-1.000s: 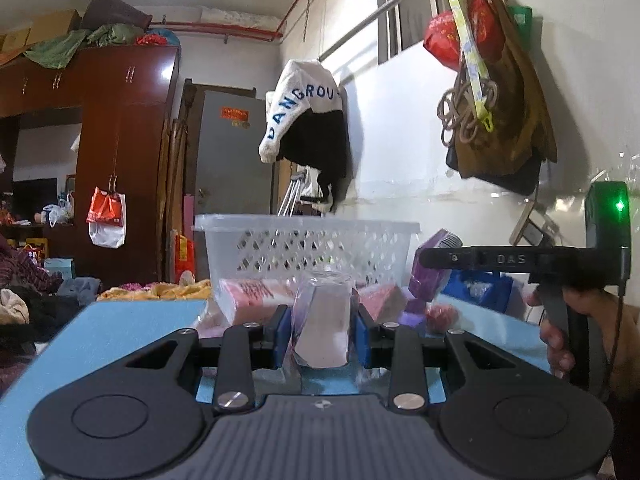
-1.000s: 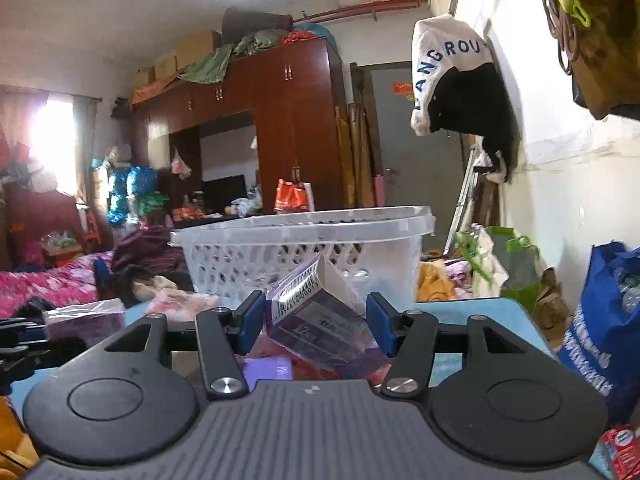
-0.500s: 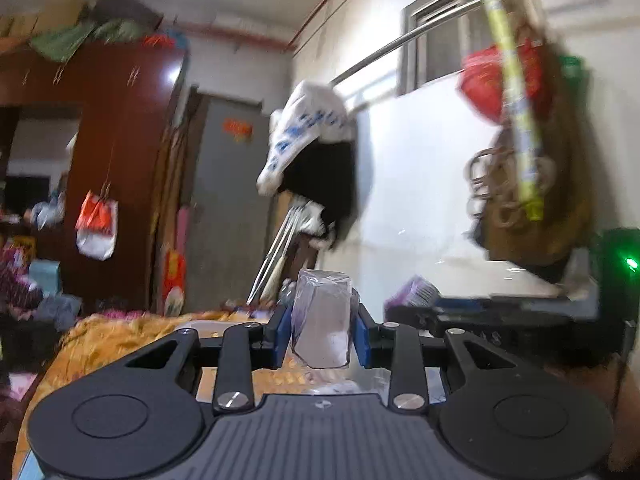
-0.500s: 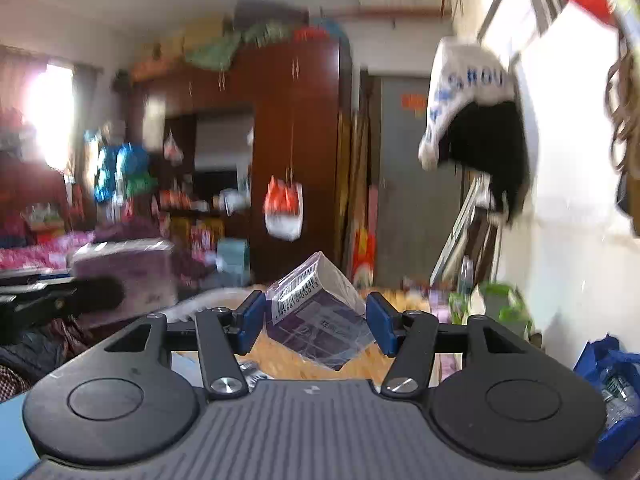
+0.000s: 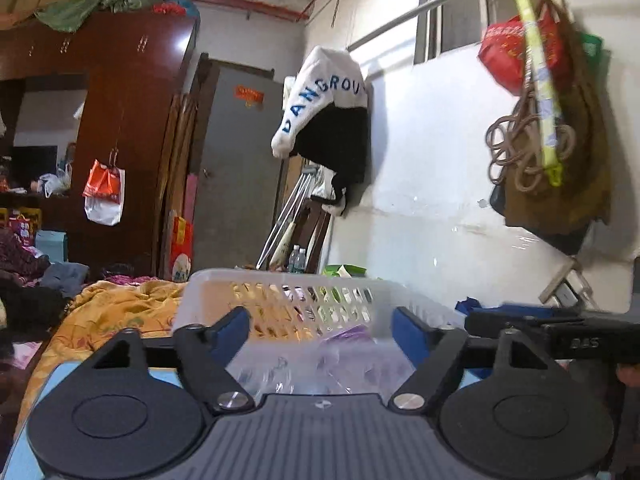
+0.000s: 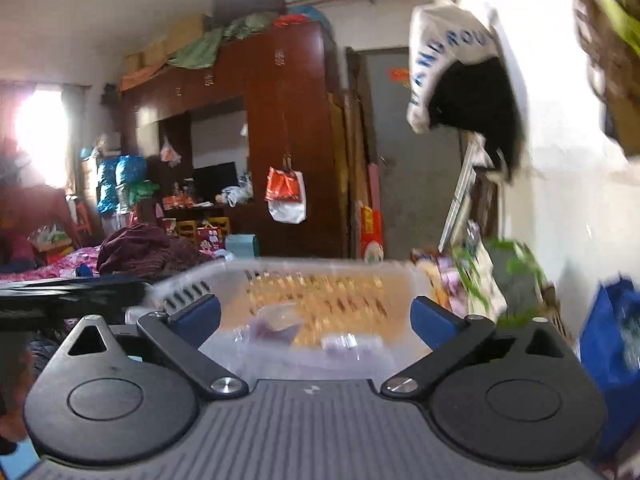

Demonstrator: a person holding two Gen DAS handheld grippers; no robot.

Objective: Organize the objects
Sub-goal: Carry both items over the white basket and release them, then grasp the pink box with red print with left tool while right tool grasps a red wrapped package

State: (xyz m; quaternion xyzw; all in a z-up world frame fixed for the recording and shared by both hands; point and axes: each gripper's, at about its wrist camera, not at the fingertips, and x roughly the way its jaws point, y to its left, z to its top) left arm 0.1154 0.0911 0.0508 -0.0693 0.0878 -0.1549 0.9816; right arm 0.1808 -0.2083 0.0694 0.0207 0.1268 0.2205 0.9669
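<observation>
A white perforated plastic basket (image 5: 224, 280) stands just ahead of both grippers; it also shows in the right wrist view (image 6: 320, 266). My left gripper (image 5: 320, 326) is open and empty above the basket's near side. Clear-wrapped purplish packets (image 5: 344, 354) lie blurred inside the basket below it. My right gripper (image 6: 316, 316) is open and empty over the basket. Blurred wrapped packets (image 6: 276, 326) lie in the basket beneath it. The right gripper's black body (image 5: 560, 330) shows at the right of the left wrist view.
A light blue table (image 5: 64, 376) bears the basket. An orange blanket (image 5: 116, 312) lies to the left. A white wall with hanging bags (image 5: 552, 132) is close on the right. A blue bag (image 6: 612, 344) sits at the far right. A dark wardrobe (image 6: 280, 140) stands behind.
Both grippers rose over the basket and opened. The wrapped packet left my left gripper and the purple packet left my right gripper; both now lie in the basket.
</observation>
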